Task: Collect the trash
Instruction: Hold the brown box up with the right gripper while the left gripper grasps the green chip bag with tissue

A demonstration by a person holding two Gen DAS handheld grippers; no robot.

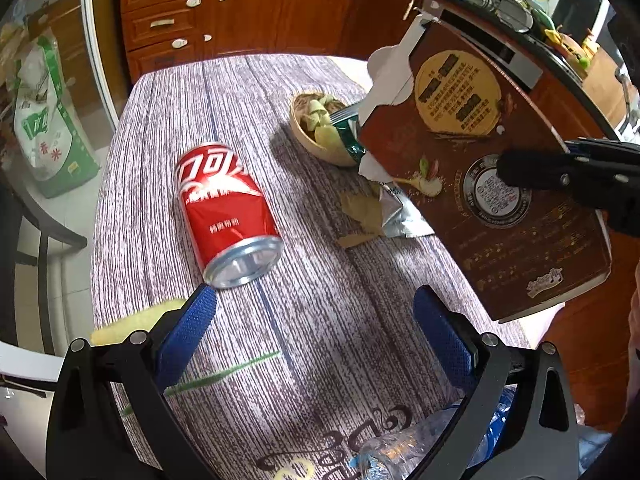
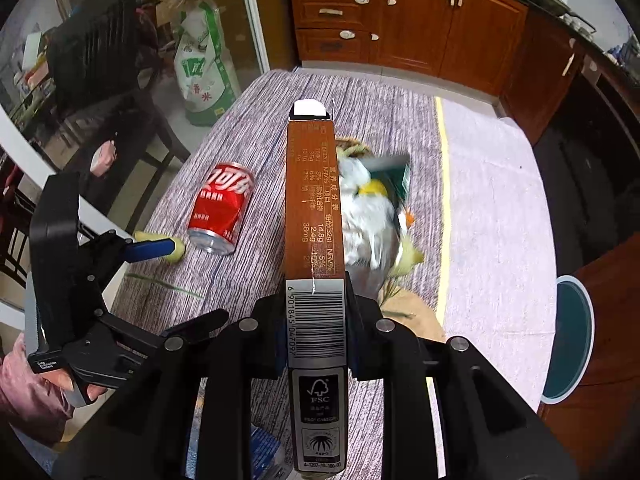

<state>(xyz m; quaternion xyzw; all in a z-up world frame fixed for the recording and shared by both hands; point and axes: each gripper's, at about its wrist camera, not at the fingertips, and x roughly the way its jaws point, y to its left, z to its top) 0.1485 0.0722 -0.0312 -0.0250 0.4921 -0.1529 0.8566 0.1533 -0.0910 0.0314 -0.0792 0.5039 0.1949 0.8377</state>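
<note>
Right wrist view: right gripper (image 2: pixel 314 316) clamped on brown box (image 2: pixel 314 196); left gripper (image 1: pixel 316 320) wide open, empty

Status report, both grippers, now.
Right gripper shut on brown box, lifted. Left gripper open, empty, near tipped can. Wrapper and bowl still on table.

Your brown box (image 2: pixel 315 216) is glossy printed cardboard, white paper showing at the torn flap. The red can (image 1: pixel 226 210) is shiny metal with a bare silvery base. That snack bag (image 1: pixel 400 210) looks like crinkly foil, silver inside. The tablecloth (image 1: pixel 304 320) has a matt, streaky woven-looking print. Your left gripper (image 1: pixel 314 332) has dimpled blue pads on matt black plastic. Behind, the cabinets (image 1: pixel 240 8) are polished reddish wood.
</note>
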